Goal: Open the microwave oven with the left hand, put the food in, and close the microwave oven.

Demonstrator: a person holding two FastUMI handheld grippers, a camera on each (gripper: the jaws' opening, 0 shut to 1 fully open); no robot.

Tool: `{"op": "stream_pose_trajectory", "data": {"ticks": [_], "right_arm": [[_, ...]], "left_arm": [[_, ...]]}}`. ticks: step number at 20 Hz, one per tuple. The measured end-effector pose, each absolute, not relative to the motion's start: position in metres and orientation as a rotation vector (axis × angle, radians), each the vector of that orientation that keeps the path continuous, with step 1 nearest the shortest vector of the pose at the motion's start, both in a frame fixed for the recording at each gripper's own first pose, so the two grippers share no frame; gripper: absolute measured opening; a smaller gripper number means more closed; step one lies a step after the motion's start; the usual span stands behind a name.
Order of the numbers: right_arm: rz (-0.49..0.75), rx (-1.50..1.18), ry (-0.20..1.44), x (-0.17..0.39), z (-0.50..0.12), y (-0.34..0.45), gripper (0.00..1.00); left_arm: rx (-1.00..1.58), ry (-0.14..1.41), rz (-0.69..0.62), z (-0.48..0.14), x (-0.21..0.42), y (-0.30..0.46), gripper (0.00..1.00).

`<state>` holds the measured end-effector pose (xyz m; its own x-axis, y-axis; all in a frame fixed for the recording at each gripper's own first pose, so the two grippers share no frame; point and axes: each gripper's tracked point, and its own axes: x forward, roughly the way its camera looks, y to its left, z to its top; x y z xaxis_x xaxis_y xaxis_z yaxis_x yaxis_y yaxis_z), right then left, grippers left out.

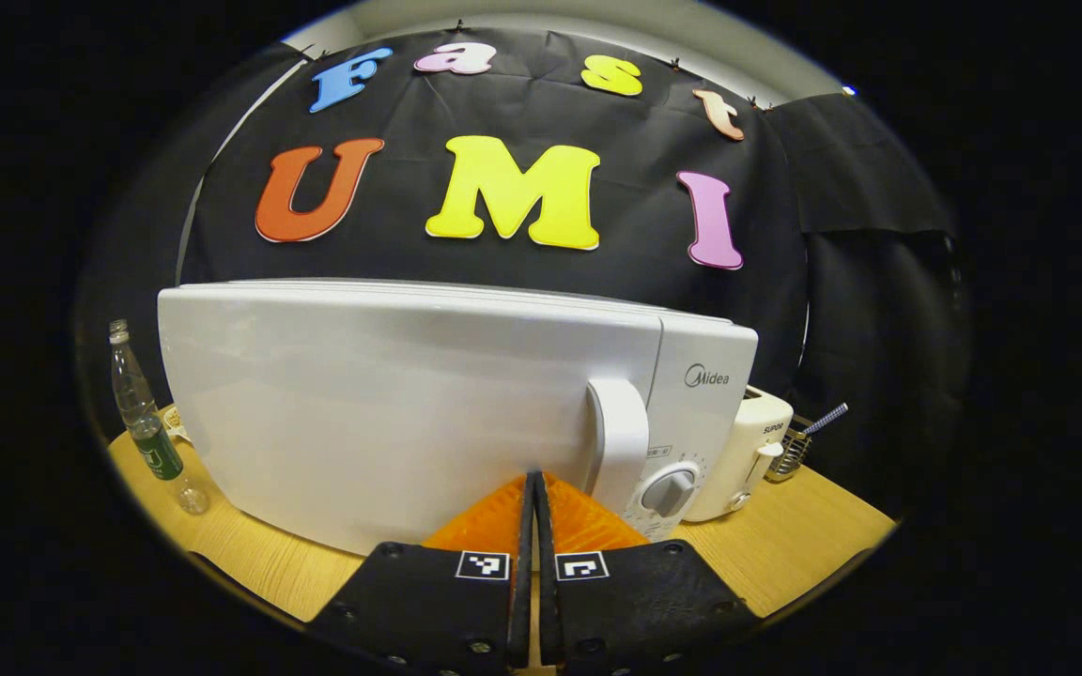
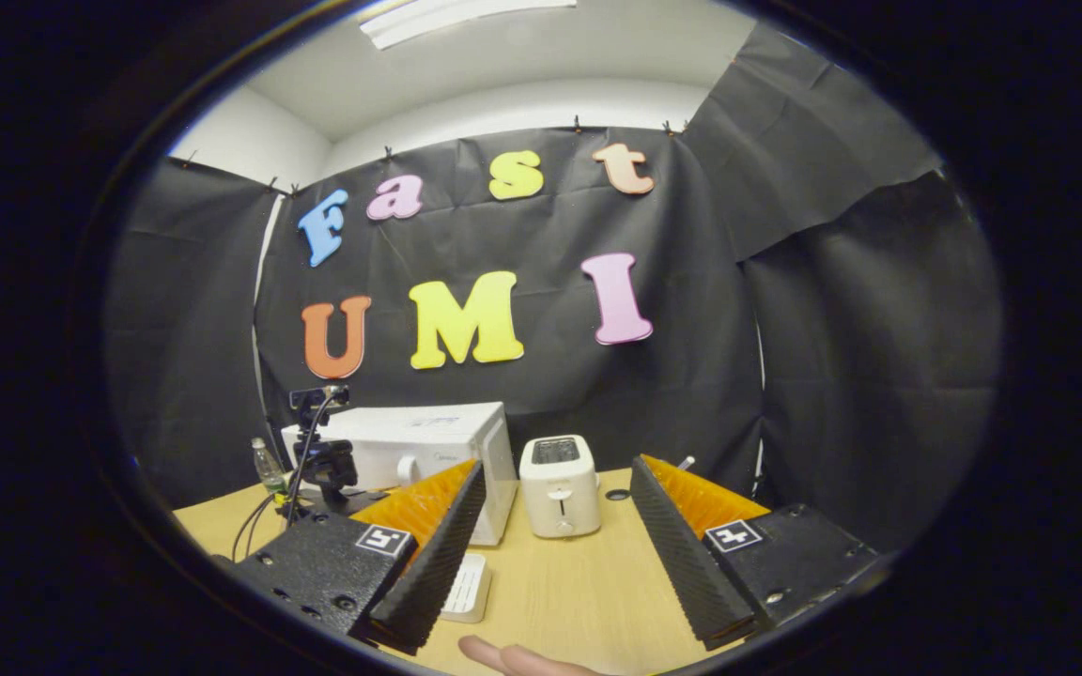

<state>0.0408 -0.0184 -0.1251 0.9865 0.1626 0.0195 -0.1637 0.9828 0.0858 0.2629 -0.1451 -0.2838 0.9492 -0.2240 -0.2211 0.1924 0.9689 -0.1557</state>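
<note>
Left tool closed, empty, just before microwave door; right tool wide open

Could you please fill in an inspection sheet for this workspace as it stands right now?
Surface: light wooden tabletop, bare in front of the appliances.
Job's things: white microwave oven, door shut, its white vertical door handle untouched; food not identified.
Clutter: cream two-slot toaster right of the microwave; clear plastic bottle with green label at its left; small wire basket behind the toaster; flat white object on the table, unclear.
Grippers: left gripper shut, empty, close before the door; right gripper open, empty, farther back.
Cables: black cables hang from a black device on a stand.
Surroundings: black cloth booth wall; fingertip at the bottom edge.
</note>
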Motion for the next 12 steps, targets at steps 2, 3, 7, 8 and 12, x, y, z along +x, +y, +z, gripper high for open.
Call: {"op": "stream_pose_trajectory", "data": {"ticks": [2,3,7,8,12], "right_arm": [[0.151,0.081,-0.023,0.030,-0.120,-0.016,0.99],[0.144,0.079,-0.025,0.025,-0.118,-0.015,0.99],[0.100,0.078,-0.024,0.010,-0.117,-0.011,0.98],[0.099,0.081,-0.021,0.006,-0.118,-0.008,0.99],[0.081,0.078,0.004,-0.005,-0.119,-0.002,0.99]], "left_arm": [[-0.115,0.250,-0.206,-0.284,0.262,-0.142,0.03],[-0.100,0.266,-0.198,-0.286,0.260,-0.138,0.03],[-0.063,0.268,-0.245,-0.271,0.231,-0.135,0.02],[-0.048,0.260,-0.251,-0.261,0.218,-0.131,0.02],[0.009,0.192,-0.116,-0.208,0.162,-0.090,0.92]]}}
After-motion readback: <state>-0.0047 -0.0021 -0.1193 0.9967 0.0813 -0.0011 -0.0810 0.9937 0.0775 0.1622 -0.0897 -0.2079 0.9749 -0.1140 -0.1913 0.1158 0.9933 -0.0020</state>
